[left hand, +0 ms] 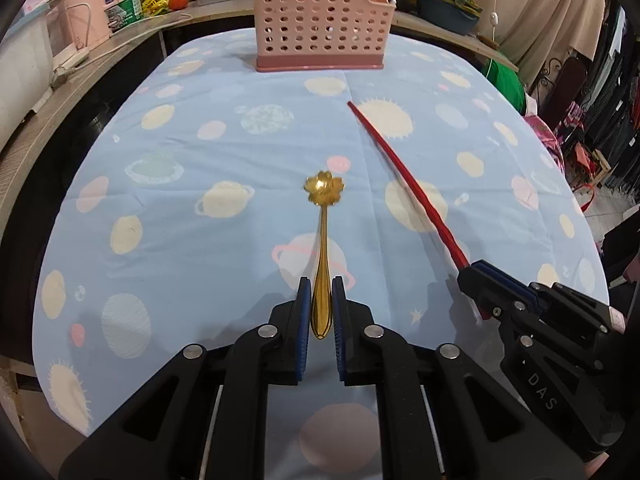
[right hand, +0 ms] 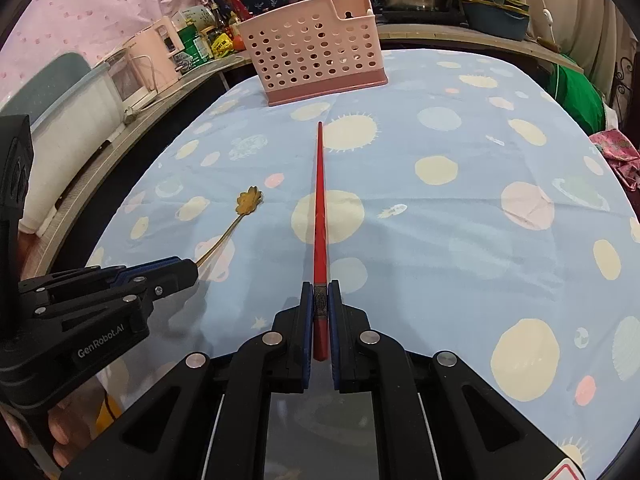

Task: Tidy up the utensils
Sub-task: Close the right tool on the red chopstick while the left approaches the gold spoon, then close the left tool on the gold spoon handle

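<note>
My left tongs (left hand: 321, 286) are matt black plastic with ribbed blue pads. The spoon (left hand: 322, 240) is glossy golden metal, the chopstick (right hand: 320, 216) smooth red, the perforated basket (left hand: 320, 20) matt pink plastic, the tablecloth (left hand: 200, 160) soft printed cloth.

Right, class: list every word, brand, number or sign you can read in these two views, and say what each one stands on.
"GenRobot.AI": on the body of the left gripper, seen from the right wrist.
"DAS": on the body of the right gripper, seen from the left wrist.
Labels on the bottles and packets on the counter: too small and blurred to read.
Red-edged sticker at the bottom corner: cut off, unreadable.
</note>
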`<state>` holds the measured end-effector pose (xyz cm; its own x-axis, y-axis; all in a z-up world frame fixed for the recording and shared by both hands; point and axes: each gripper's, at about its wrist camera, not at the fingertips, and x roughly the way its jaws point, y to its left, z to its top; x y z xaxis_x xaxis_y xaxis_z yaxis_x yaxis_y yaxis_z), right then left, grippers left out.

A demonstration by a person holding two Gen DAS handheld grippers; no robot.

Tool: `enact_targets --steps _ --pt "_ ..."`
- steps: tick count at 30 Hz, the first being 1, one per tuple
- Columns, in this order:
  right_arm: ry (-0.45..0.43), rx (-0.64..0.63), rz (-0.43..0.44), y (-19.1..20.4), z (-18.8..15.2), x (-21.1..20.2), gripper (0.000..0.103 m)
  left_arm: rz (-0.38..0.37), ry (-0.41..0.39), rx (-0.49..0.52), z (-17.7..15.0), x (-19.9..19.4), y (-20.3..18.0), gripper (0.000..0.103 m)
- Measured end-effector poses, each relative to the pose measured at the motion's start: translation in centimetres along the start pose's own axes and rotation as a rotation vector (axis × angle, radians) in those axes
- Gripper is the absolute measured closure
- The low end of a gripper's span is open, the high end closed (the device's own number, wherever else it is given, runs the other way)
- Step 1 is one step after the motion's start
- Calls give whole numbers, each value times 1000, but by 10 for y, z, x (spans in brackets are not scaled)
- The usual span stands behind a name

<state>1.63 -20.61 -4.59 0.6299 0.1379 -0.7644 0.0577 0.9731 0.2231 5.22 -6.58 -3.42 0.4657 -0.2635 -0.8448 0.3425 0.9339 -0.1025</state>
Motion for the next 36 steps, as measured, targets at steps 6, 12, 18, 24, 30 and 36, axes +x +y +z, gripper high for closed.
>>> enact_targets --steps 6,12,18,24,30,36 --pt "-39 10 14 -2 15 -13 96 -1 -52 -18 16 -20 8 102" --pt "-85 17 26 -5 35 -25 96 15 -90 -27 34 -30 17 102" --pt "-85 21 27 -7 35 -25 96 21 -100 -49 31 -34 29 99" --pt "-50 31 30 -6 22 -18 96 25 -60 -28 4 -11 34 61" --pt "-37 34 29 -5 18 -15 96 21 -17 -44 -9 12 42 62" --pt "-33 33 28 -5 17 -13 96 18 -19 -15 -13 13 36 69"
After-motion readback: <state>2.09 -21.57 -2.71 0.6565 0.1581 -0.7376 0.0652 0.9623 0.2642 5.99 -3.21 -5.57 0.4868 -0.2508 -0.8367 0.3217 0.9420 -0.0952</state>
